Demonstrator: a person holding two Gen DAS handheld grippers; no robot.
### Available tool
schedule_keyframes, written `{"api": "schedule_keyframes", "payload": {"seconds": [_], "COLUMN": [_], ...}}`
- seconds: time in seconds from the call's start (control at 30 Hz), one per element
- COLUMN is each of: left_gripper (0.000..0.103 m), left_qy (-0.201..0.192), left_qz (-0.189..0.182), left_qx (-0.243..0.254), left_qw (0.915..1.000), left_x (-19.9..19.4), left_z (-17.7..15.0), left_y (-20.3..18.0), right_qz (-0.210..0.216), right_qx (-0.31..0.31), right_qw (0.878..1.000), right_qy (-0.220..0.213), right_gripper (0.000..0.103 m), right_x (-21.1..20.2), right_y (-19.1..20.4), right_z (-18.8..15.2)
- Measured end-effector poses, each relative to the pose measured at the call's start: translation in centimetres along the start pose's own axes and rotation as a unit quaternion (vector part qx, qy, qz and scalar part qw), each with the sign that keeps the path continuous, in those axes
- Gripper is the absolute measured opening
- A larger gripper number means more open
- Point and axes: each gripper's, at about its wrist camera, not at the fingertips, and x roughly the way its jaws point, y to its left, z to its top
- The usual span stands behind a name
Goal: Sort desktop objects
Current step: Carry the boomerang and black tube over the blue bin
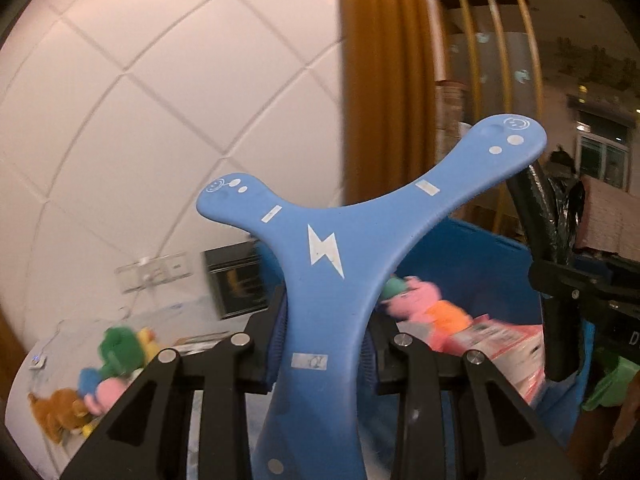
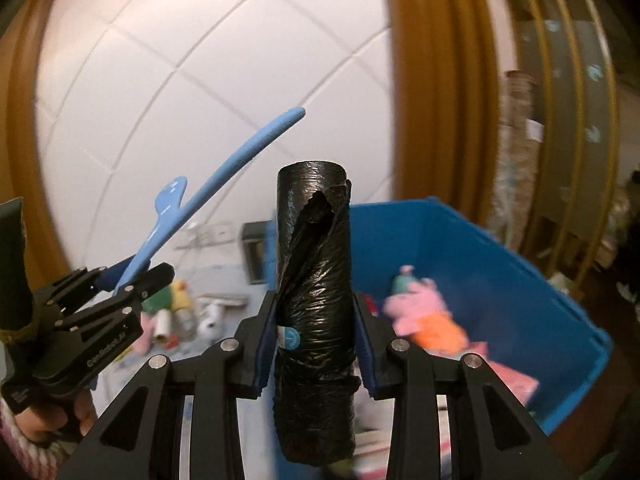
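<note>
While clamped on a blue three-armed boomerang (image 1: 324, 264), left claw (image 1: 326, 344) raised; right claw (image 2: 316, 340) shut around a black bag roll (image 2: 314, 300), blue bin (image 2: 500, 264) at three o'clock.

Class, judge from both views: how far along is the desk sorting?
Done: a pink plush pig lies in the blue plastic bin. In hand: left gripper holds a blue three-armed boomerang; right gripper clamps a black bag roll. Left: plush toys on the table.
</note>
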Motion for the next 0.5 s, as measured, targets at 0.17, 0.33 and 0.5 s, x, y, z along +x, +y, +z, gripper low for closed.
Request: {"api": "schedule_keyframes", "payload": {"seconds": [0.17, 0.33, 0.5], "left_gripper": [0.031, 0.031, 0.031], "left_qy": [0.004, 0.023, 0.056], "left_qz": [-0.026, -0.049, -0.059], "left_qx": [0.025, 0.046, 0.072], "left_qw": [0.9993, 0.9975, 0.9941], "left_x": [3.0, 6.1, 9.0], "left_z": [1.8, 2.2, 2.1], "left_y": [-5.1, -9.2, -12.3], "right_qz": [-0.035, -0.057, -0.068], "right_qx": [0.023, 0.047, 0.069], "right_qw": [0.999, 0.997, 0.995], "right_qy": [-0.004, 0.006, 0.028], "right_gripper": [0.034, 0.034, 0.034], "right_x": [-0.2, 0.4, 1.4], "right_y": [-5.2, -9.7, -13.6], "right_z": [0.3, -0.4, -1.7]}}
